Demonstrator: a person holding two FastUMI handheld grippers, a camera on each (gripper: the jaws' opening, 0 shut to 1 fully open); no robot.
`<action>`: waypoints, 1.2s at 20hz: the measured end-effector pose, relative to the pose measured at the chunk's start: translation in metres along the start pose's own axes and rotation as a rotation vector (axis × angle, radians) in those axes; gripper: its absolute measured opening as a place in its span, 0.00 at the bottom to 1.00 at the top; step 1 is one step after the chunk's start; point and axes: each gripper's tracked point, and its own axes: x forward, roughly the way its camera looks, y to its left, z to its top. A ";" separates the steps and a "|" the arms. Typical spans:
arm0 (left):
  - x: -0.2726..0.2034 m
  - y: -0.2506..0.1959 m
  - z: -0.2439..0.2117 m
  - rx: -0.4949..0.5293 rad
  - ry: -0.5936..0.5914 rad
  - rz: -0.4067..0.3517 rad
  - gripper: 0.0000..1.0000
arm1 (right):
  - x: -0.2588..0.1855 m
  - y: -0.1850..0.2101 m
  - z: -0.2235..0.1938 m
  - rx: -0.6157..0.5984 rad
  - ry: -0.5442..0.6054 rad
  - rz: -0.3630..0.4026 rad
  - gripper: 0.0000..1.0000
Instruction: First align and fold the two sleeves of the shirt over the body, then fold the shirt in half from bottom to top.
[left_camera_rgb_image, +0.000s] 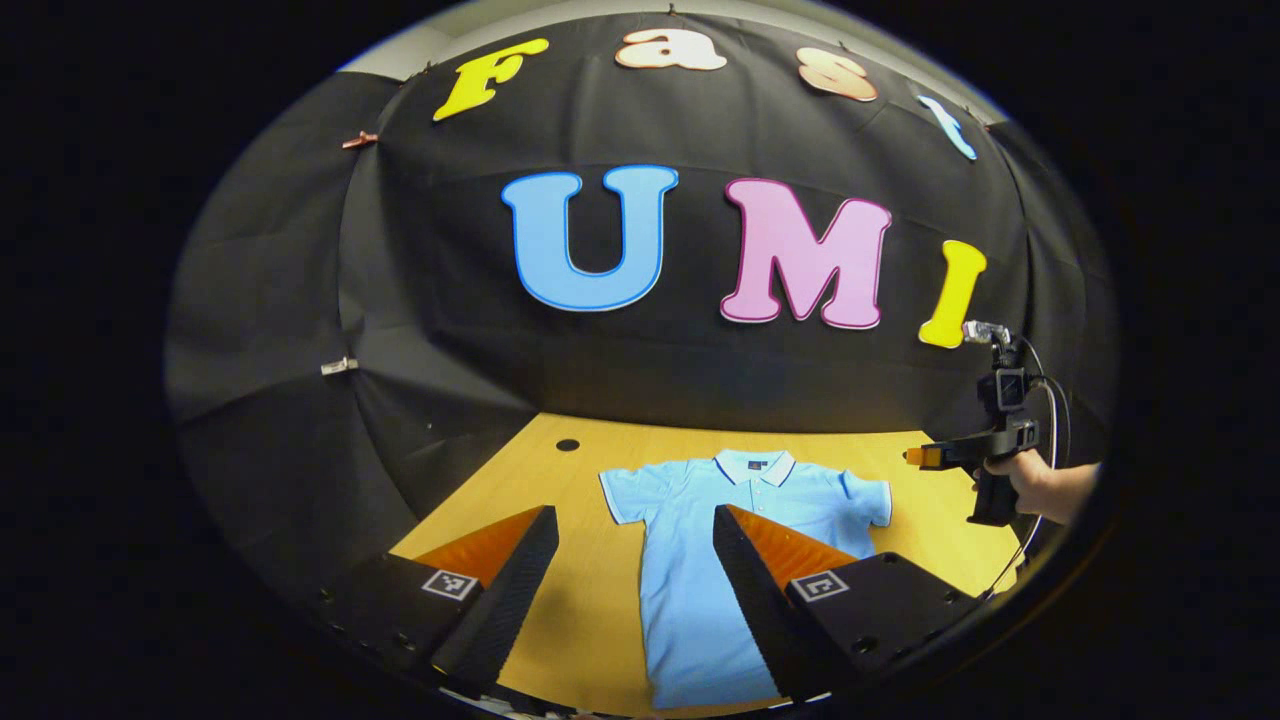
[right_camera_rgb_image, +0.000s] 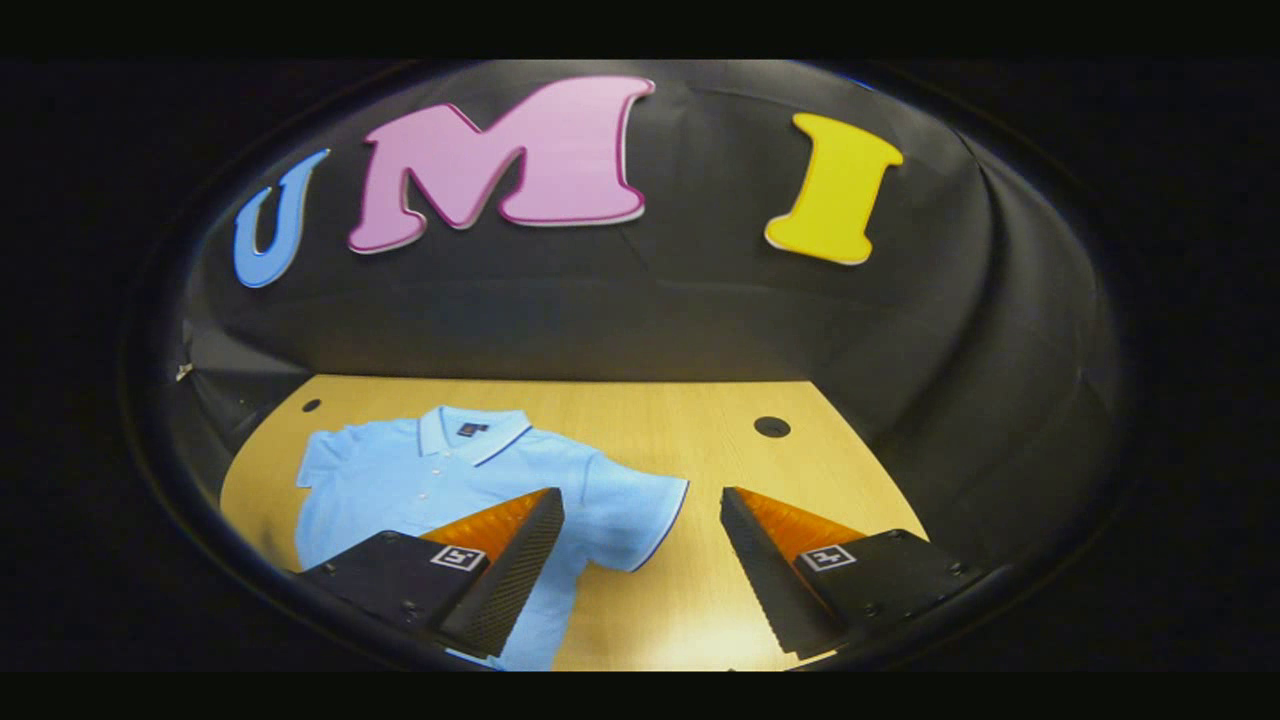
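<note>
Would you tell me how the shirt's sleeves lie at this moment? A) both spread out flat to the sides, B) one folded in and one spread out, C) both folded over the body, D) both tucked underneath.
A: in the left gripper view the shirt lies flat on the table, with both short sleeves spread out sideways and neither folded over yet.

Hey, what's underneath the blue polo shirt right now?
The shirt lies flat and unfolded on the wooden table, collar toward the back wall. Bare tabletop shows all around it. Whatever sits directly beneath the fabric is covered, so that cannot be seen.
</note>
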 end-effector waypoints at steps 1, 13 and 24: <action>0.003 -0.009 -0.001 -0.023 0.012 -0.007 0.98 | 0.020 -0.005 -0.008 0.010 0.027 -0.010 0.97; 0.070 -0.061 -0.001 0.037 0.073 -0.009 0.98 | 0.148 -0.016 -0.069 0.141 0.207 -0.004 0.98; 0.076 -0.078 -0.013 0.013 0.084 0.005 0.98 | 0.157 0.006 -0.069 0.026 0.152 0.061 0.34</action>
